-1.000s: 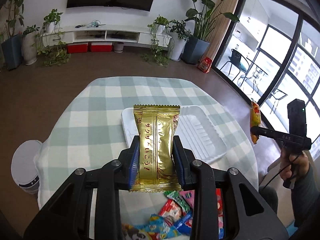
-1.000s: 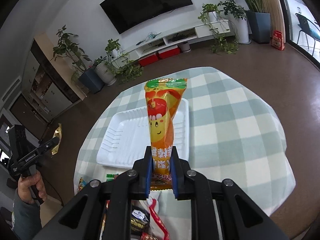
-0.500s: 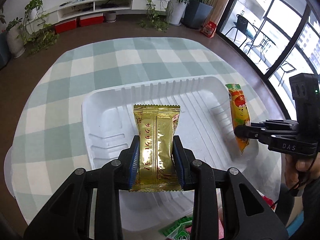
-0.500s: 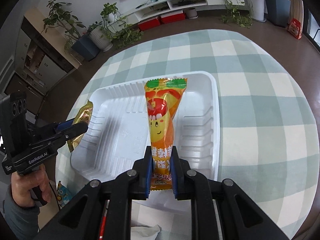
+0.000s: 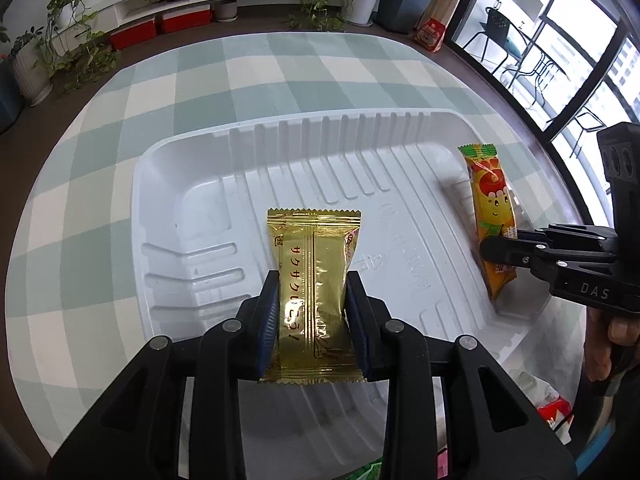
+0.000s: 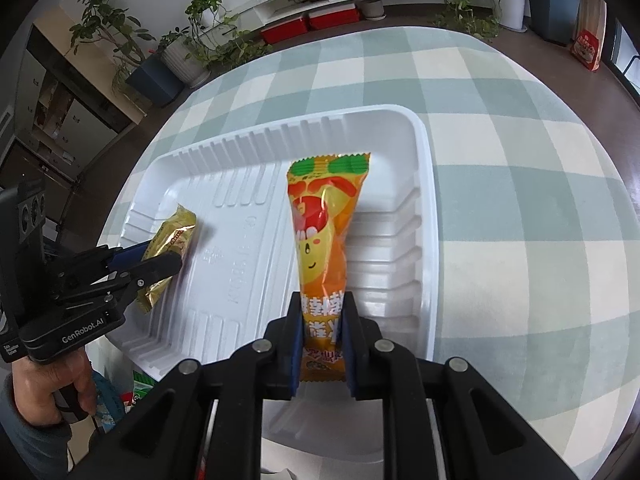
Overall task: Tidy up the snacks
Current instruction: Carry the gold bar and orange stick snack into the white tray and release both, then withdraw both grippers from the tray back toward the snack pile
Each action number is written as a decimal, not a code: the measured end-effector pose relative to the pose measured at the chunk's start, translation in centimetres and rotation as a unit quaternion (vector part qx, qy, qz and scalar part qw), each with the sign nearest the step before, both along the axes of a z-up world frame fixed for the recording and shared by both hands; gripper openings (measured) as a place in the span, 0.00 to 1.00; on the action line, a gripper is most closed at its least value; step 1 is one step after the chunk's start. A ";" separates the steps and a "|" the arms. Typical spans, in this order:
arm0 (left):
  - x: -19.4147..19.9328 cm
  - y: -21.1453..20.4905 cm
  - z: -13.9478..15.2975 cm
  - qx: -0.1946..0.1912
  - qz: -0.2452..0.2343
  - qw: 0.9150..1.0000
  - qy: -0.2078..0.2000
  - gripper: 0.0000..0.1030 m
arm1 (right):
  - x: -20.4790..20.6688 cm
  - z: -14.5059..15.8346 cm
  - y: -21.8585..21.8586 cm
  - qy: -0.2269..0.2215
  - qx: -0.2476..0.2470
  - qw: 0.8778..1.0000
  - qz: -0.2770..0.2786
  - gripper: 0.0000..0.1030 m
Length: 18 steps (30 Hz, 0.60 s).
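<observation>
Clamping a shiny gold foil snack packet with red Japanese lettering (image 5: 314, 284), the left gripper (image 5: 313, 316) points down over the middle of a ribbed white plastic tray (image 5: 168, 184), its blue-padded fingers (image 5: 267, 320) pressed against the packet's two long sides so that the wrapper stands up between them. From the right wrist view the same gold packet (image 6: 170, 248) hangs over the tray's left part, and the left gripper (image 6: 160, 260) is held by a hand (image 6: 48, 384) in a grey-blue sleeve. The right gripper (image 6: 322, 344) grips the lower end of a long orange snack packet with a cartoon face and a green top seal (image 6: 322, 236); its jaws are narrowly set and pinching the wrapper. That orange packet (image 5: 490, 216) sits over the tray's right side, near the wall; whether its far end touches the floor of the tray cannot be told. The tray rests on a round table covered by a pale green and white checked cloth (image 6: 500, 128). A few more colourful wrappers (image 6: 120, 396) lie near the table's close edge.
</observation>
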<state>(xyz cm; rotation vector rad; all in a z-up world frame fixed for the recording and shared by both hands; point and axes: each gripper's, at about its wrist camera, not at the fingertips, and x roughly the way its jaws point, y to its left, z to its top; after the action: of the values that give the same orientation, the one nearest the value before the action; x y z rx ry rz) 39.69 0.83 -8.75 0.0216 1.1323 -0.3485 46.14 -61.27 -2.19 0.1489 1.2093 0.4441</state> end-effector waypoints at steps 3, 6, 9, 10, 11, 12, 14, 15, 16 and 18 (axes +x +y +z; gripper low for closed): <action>0.3 0.1 0.0 -0.002 0.007 1.000 0.001 0.30 | 0.1 -0.1 0.0 0.000 -0.001 1.000 0.000 0.21; 0.3 0.0 0.2 -0.006 0.006 1.000 0.001 0.54 | 0.1 0.3 0.1 -0.005 -0.006 1.000 -0.003 0.35; 0.1 -0.1 0.9 0.000 0.007 1.000 -0.014 0.64 | -0.1 0.8 0.1 -0.011 0.000 1.000 -0.001 0.40; -0.1 0.1 1.2 -0.005 0.010 1.000 -0.017 0.64 | -0.2 1.2 -0.1 -0.015 0.000 1.000 -0.002 0.41; -0.2 0.4 1.5 -0.010 0.014 1.000 -0.022 0.64 | -0.2 1.5 -0.4 -0.020 0.004 1.000 -0.004 0.42; -0.3 0.6 2.0 -0.015 0.016 0.999 -0.026 0.64 | -0.2 1.9 -0.7 -0.024 0.008 1.000 -0.007 0.44; -0.6 1.0 3.1 -0.021 0.020 0.999 -0.038 0.65 | -0.3 2.7 -1.6 -0.032 0.020 0.999 -0.017 0.49; -0.8 1.1 3.8 -0.025 0.023 0.998 -0.044 0.69 | -0.4 3.2 -2.2 -0.035 0.031 0.999 -0.024 0.52; -1.1 1.3 4.7 -0.031 0.023 0.998 -0.053 0.72 | -0.5 3.6 -2.7 -0.038 0.040 0.998 -0.029 0.53; -1.9 1.8 6.6 -0.043 0.021 0.996 -0.069 0.77 | -1.0 4.8 -4.0 -0.048 0.061 0.996 -0.041 0.58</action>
<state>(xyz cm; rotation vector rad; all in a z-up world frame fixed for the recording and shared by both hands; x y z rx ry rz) 37.82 2.58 -2.15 -0.0523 0.9782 -0.3525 45.16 -65.30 2.61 0.2784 1.0788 0.4493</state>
